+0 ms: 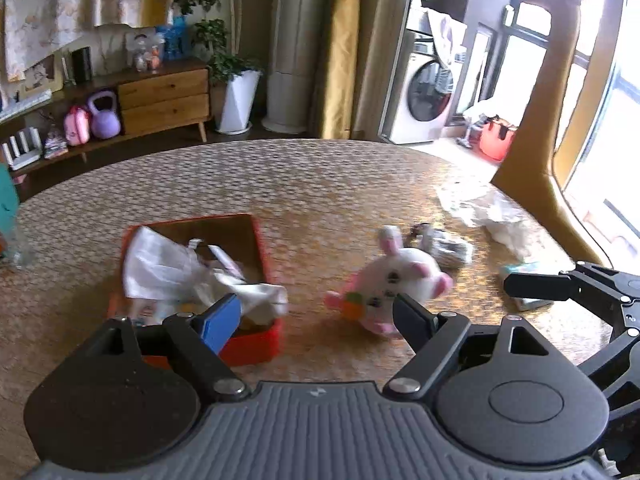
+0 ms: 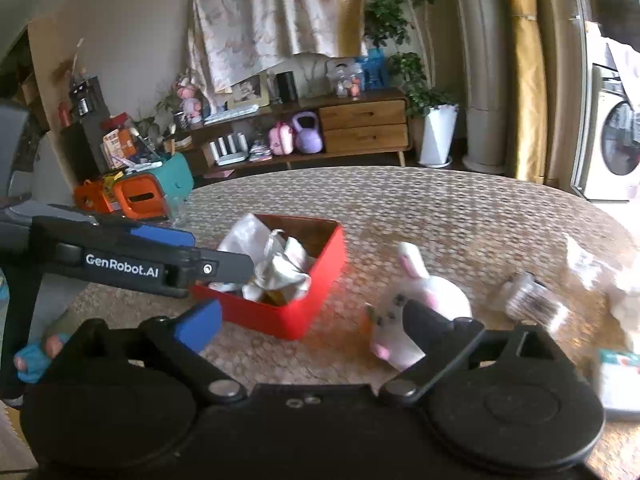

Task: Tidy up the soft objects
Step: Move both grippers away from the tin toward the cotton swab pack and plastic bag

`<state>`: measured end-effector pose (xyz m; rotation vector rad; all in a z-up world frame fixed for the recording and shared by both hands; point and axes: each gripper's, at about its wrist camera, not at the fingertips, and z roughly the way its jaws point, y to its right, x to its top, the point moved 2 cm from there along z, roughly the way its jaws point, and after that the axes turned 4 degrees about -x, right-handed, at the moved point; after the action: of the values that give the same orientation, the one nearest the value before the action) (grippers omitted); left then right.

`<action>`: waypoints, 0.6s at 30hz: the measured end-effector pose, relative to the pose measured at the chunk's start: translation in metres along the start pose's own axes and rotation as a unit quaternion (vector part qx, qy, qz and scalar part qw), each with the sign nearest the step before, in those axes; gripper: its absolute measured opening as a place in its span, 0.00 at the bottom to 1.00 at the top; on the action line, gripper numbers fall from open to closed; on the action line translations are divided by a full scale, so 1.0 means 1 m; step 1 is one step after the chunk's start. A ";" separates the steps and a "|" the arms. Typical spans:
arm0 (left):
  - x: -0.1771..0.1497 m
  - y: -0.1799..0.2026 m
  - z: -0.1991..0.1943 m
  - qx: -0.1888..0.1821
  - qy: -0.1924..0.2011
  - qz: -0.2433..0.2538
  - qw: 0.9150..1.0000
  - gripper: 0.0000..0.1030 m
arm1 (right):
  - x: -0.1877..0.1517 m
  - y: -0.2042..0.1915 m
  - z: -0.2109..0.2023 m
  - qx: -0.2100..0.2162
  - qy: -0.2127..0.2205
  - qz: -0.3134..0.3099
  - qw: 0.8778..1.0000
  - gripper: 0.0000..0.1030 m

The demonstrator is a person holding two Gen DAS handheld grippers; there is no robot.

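Left tool (image 1: pixel 316 312): jaws standing wide, nothing between the pads, one blue-faced finger over the near corner of the red box (image 1: pixel 256 340), the dark finger overlapping the plush rabbit (image 1: pixel 396 280). Right tool (image 2: pixel 312 322): jaws likewise spread wide and empty, the blue finger just short of the box wall, the dark finger in front of the rabbit's belly.

Directly ahead of both tools, the box is sitting on the tabletop (image 1: pixel 320 184), already holding a heap of white cloth (image 1: pixel 160 264) that is spilling over its near rim. That is probably why it is parked centrally: it is serving as the collecting bin within reach of either hand.

The rabbit is lying on its side just beside the box, ahead and right of the left tool, outside the bin. Judged from that, it is the next soft thing awaiting sorting, and both tools are gaping ready for it.

Beyond the rabbit: a small dark-and-clear bundle (image 2: pixel 536 300), too blurred to name, and crumpled clear plastic (image 1: pixel 492 216) further right.

View differences: the right wrist camera is showing the left tool side-on, crossing in front of the box, plus an orange and teal container (image 2: pixel 148 192) at the tabletop's far left. The left wrist camera is catching only the right tool's dark finger at its right edge, and shows the box interior more from above.
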<state>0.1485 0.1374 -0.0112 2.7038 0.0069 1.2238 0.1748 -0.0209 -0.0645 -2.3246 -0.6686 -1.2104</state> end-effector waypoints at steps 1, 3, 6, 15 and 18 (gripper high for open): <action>-0.001 0.007 0.001 -0.009 0.003 -0.001 1.000 0.81 | -0.003 0.006 -0.005 -0.004 0.002 0.003 1.000 0.96; -0.001 0.021 0.004 -0.024 0.005 0.001 1.000 0.81 | -0.007 0.016 -0.014 -0.011 0.005 0.011 1.000 0.96; 0.000 0.044 0.012 -0.038 0.009 0.008 0.999 0.84 | -0.013 0.035 -0.027 -0.026 0.011 0.019 0.999 0.97; 0.002 0.100 0.050 -0.080 -0.005 0.002 0.997 0.86 | -0.036 0.105 -0.055 -0.077 0.011 0.044 0.996 0.97; 0.003 0.117 0.063 -0.079 -0.007 0.001 0.997 0.88 | -0.041 0.129 -0.061 -0.096 0.007 0.053 0.994 0.97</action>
<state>0.1900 0.0123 -0.0313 2.5767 -0.0893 1.1547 0.1920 -0.1670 -0.0865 -2.4709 -0.4328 -1.2904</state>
